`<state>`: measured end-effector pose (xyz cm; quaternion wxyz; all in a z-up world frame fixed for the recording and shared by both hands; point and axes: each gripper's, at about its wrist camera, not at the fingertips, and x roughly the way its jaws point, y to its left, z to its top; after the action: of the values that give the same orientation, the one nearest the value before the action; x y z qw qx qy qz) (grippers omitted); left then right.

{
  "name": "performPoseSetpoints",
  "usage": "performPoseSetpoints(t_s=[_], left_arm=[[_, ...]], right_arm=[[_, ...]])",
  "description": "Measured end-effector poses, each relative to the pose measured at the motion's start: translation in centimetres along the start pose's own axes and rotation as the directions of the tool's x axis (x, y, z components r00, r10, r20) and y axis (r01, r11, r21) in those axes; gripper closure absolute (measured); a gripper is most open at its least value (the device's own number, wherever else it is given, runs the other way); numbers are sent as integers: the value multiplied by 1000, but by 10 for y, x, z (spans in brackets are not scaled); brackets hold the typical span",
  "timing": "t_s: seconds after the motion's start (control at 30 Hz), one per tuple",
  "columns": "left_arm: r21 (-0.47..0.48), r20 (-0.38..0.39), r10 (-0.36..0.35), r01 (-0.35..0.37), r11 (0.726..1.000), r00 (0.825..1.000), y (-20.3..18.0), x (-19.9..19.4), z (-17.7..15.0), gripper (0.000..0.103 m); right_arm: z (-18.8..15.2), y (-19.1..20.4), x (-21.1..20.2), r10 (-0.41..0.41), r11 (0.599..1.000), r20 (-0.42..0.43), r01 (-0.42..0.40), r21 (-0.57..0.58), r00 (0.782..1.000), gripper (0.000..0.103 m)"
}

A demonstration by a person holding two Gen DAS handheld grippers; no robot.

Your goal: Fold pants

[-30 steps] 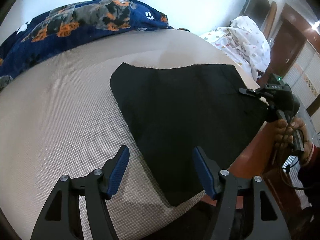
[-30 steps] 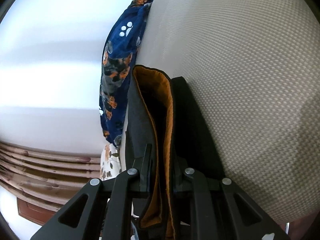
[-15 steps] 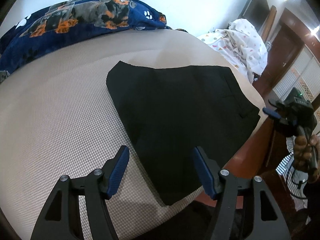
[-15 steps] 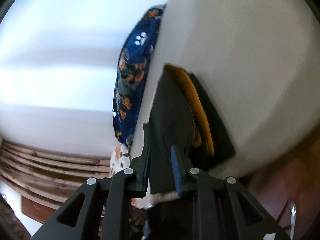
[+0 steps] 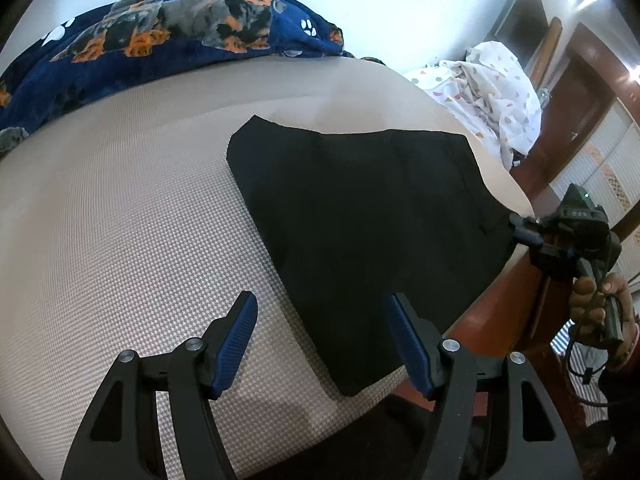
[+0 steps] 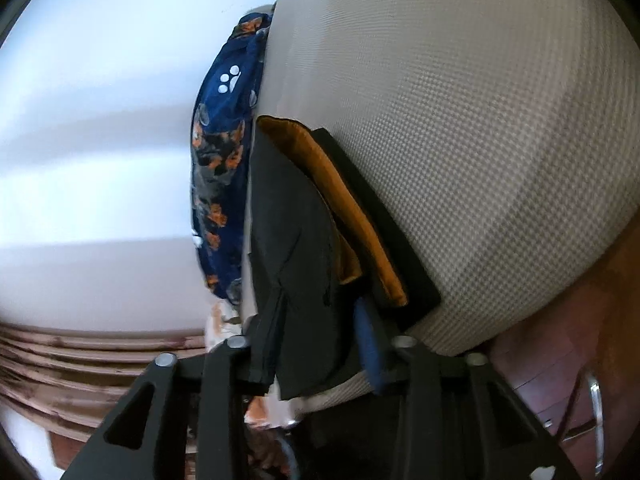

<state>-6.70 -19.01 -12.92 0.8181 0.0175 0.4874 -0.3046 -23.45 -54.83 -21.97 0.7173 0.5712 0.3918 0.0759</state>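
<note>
Black folded pants (image 5: 360, 220) lie flat on the beige woven bed (image 5: 120, 240). My left gripper (image 5: 320, 304) hovers open over their near corner, touching nothing. At the right bed edge, a hand (image 5: 592, 300) holds my right gripper (image 5: 520, 226) against the pants' side. In the right wrist view, that right gripper (image 6: 310, 320) is closing with the top black layer of the pants (image 6: 296, 240) between its fingers. The left finger is hidden behind the cloth. An orange lining (image 6: 340, 200) shows between the layers.
A dark blue dog-print blanket (image 5: 160, 40) lines the far side of the bed by the wall. A white dotted cloth (image 5: 492, 92) is heaped at the far right. The wooden bed frame (image 5: 500, 308) runs under the pants' right edge.
The right gripper let go of the pants, drew back off the bed edge, then came back onto their side with the top layer between its fingers. The left gripper stayed put.
</note>
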Motion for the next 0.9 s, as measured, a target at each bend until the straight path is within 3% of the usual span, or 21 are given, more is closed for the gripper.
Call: performPoseSetpoints(t_s=[0.23, 0.3, 0.4, 0.57, 0.73, 0.83, 0.9], left_arm=[[1, 4, -9, 9, 1000, 1000, -3, 0, 3, 32], [10, -8, -7, 7, 1000, 1000, -4, 4, 3, 32], [17, -28, 2, -1, 1000, 1000, -5, 12, 1, 32], [14, -66, 7, -6, 1000, 998, -3, 24, -3, 32], [9, -82, 1, 0, 1000, 997, 0, 29, -4, 32], [6, -83, 1, 0, 1000, 997, -1, 29, -4, 31], [1, -83, -2, 2, 1000, 997, -1, 29, -4, 30]], right_arm=[[-18, 9, -25, 18, 999, 34, -17, -32, 999, 94], [-20, -9, -19, -5, 1000, 22, 4, 19, 1000, 95], [-20, -38, -10, 36, 992, 15, -37, 120, 999, 98], [-17, -44, -12, 70, 985, 8, -71, 159, 997, 98], [-14, -29, -19, 35, 995, -3, -35, 98, 999, 91], [-9, -8, -25, -26, 1000, 8, 25, 18, 1000, 79], [-4, 6, -32, -57, 997, 30, 58, -42, 998, 64]])
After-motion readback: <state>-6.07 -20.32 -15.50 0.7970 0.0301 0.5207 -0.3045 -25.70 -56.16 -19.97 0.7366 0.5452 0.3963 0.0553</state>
